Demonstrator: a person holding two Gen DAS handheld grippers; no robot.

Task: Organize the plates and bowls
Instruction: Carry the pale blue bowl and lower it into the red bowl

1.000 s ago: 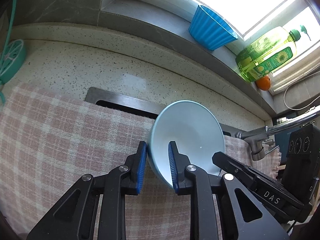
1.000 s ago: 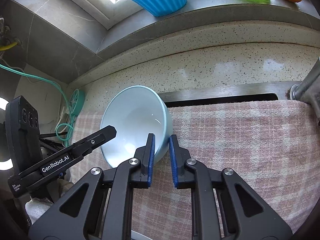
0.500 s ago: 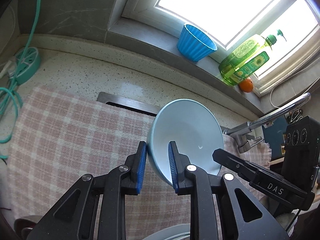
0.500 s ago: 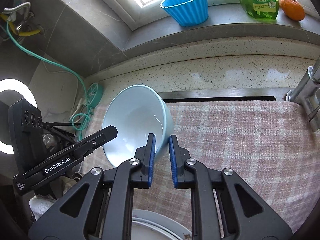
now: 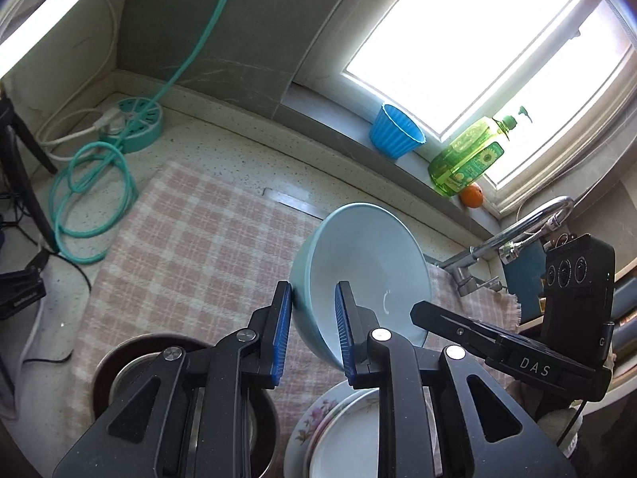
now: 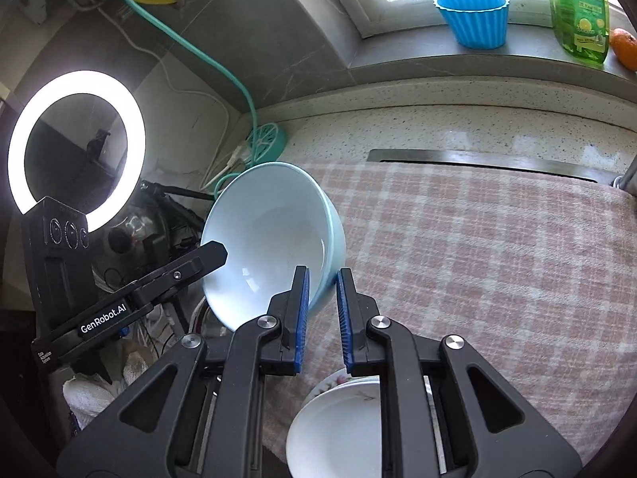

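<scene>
A light blue bowl (image 5: 366,275) is held in the air, tilted, above the pink checked cloth (image 5: 191,247). My left gripper (image 5: 312,330) is shut on its left rim. My right gripper (image 6: 321,310) is shut on the opposite rim of the same bowl (image 6: 270,239). Below the grippers a stack of white plates (image 5: 342,434), one with a flower pattern, lies on the cloth; it also shows in the right wrist view (image 6: 338,426). A metal bowl inside a dark bowl (image 5: 131,370) sits at the lower left.
A blue ribbed cup (image 5: 396,135), a green soap bottle (image 5: 469,155) and an orange (image 5: 471,195) stand on the window sill. A faucet (image 5: 517,231) is at the right. A teal hose and reel (image 5: 131,123) lie at the back left. A ring light (image 6: 75,147) stands left.
Both grippers have lifted the bowl up and back from the cloth. The plate stack and the metal bowl have come into view below.
</scene>
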